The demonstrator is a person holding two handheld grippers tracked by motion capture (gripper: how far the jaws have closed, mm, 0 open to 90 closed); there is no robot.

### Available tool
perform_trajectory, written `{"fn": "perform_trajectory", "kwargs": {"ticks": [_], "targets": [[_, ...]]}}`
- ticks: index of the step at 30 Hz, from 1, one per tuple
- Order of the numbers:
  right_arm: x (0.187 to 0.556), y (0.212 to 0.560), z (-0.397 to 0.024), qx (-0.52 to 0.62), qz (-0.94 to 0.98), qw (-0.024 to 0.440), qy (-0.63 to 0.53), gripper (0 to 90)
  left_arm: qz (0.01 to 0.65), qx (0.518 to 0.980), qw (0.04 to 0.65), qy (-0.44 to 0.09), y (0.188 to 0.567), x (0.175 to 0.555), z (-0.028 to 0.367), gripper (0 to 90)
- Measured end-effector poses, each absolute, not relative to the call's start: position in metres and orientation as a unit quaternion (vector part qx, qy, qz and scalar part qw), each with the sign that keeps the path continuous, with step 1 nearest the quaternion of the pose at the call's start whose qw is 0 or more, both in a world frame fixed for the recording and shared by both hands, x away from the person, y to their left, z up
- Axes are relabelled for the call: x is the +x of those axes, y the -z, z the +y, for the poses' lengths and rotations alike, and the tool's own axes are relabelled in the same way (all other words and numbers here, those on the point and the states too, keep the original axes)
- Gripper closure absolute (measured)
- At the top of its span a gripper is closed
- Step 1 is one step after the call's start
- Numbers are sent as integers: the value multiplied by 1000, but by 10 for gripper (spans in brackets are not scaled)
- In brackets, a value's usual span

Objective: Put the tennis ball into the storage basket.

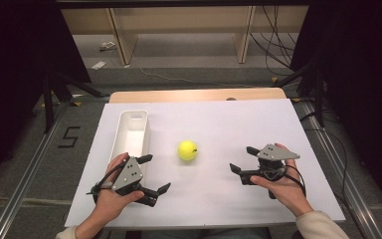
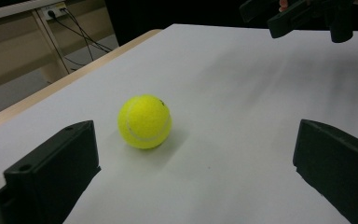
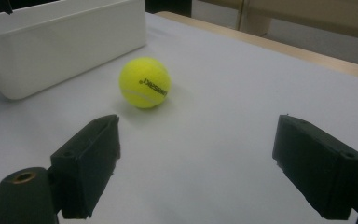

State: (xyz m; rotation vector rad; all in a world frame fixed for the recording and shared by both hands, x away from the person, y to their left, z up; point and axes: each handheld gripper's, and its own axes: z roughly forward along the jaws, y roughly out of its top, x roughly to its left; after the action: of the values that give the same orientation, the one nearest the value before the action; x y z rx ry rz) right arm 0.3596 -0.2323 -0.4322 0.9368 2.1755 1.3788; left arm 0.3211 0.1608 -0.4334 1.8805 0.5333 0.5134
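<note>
A yellow tennis ball (image 1: 187,151) rests on the white sheet near the table's middle. My left gripper (image 1: 154,173) is open at the front left, its jaws wide apart and empty. In the left gripper view the ball (image 2: 144,122) lies ahead, closer to the left jaw. My right gripper (image 1: 243,159) is open at the front right, pointing left toward the ball. In the right gripper view the ball (image 3: 145,82) sits ahead of the left jaw, black print facing me. Neither gripper touches the ball.
A long white bin (image 1: 140,118) stands left of the ball, just beyond my left hand; its wall (image 3: 65,51) shows behind the ball. The white sheet (image 1: 219,119) covers a wooden table. Shelving and cables lie on the floor beyond.
</note>
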Motion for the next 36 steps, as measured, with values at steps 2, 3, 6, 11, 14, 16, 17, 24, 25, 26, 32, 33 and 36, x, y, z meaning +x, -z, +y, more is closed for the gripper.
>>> {"fn": "perform_trajectory", "kwargs": {"ticks": [2,3,6,11,14,16,17,24,25,26,32,33,36], "targets": [[361,433,-230,335,778,198,-493,156,223,789,531,-215,433,321,161,0],[363,433,-225,333,780,194,-493,156,222,789,531,-214,433,321,161,0],[367,433,-216,329,781,194,-495,156,222,788,534,-213,433,321,160,0],[375,435,-200,319,788,188,-492,155,220,788,533,-213,433,320,160,0],[382,436,-189,317,789,186,-493,155,221,789,533,-211,433,320,160,0],[386,437,-182,312,793,182,-490,155,220,789,533,-212,433,320,160,0],[386,437,-182,312,793,182,-490,155,220,789,533,-212,433,320,160,0],[400,442,-152,297,804,170,-487,153,218,789,533,-213,432,320,161,0],[400,442,-152,297,804,170,-487,153,218,788,535,-212,432,321,161,0],[401,442,-149,297,804,168,-486,152,219,788,535,-211,432,320,160,0],[410,442,-138,301,804,169,-485,150,219,788,535,-213,432,320,161,0],[412,442,-137,301,803,169,-485,150,219,788,535,-213,432,320,161,0],[418,443,-134,307,803,166,-482,150,218,790,533,-211,432,319,160,0]]}}
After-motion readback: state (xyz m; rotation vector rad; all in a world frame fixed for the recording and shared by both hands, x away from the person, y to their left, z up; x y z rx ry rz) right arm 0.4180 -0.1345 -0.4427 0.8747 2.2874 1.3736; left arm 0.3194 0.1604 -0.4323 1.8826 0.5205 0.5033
